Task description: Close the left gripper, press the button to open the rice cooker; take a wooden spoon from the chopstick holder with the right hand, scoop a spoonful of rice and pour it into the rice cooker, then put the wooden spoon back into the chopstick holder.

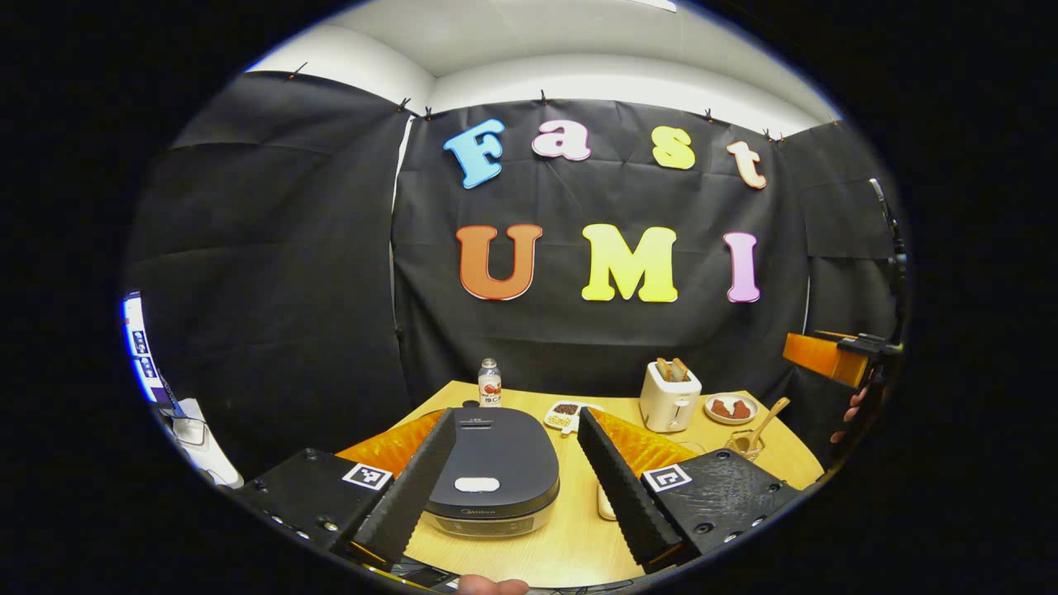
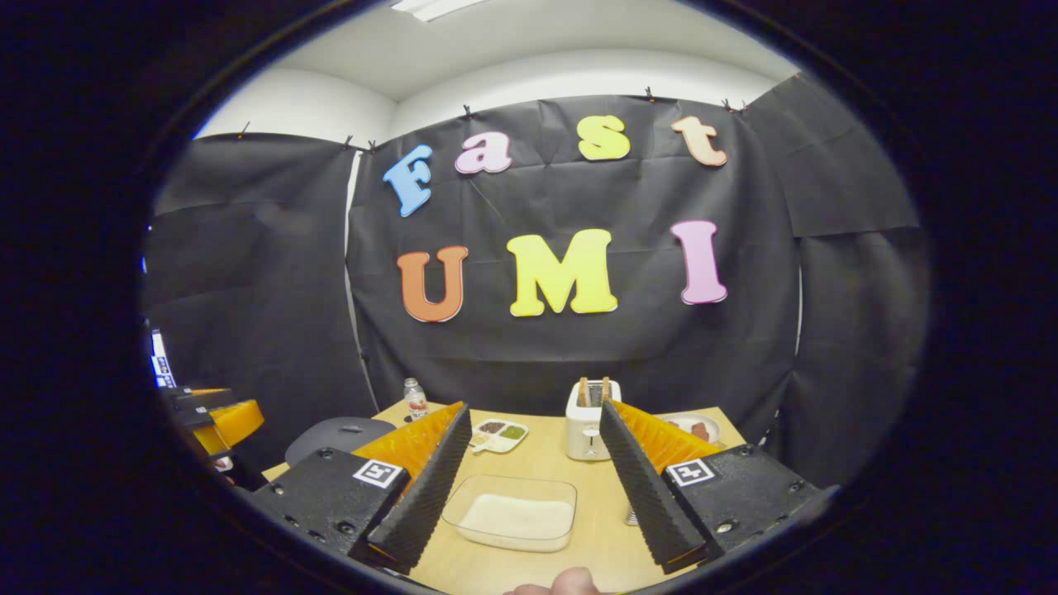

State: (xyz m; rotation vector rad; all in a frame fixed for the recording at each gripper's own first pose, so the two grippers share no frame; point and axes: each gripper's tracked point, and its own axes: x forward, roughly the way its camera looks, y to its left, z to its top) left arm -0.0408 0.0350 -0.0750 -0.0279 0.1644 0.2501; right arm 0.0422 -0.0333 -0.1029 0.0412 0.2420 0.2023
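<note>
The dark grey rice cooker (image 1: 492,471) sits with its lid down and a white button (image 1: 477,484) on top, between and below the fingers of my open left gripper (image 1: 517,416). A wooden spoon (image 1: 774,416) leans in a glass holder (image 1: 746,445) at the table's right. In the right gripper view a clear container of rice (image 2: 512,512) lies on the table just ahead of my right gripper (image 2: 536,411), which stands open and holds nothing. The rice cooker (image 2: 335,436) shows to its left.
On the wooden table (image 1: 570,545) stand a white toaster (image 1: 669,397), a plate of red food (image 1: 731,408), a small bottle (image 1: 489,383) and a divided snack dish (image 1: 564,416). The other gripper and a hand (image 1: 855,409) hover at the right edge.
</note>
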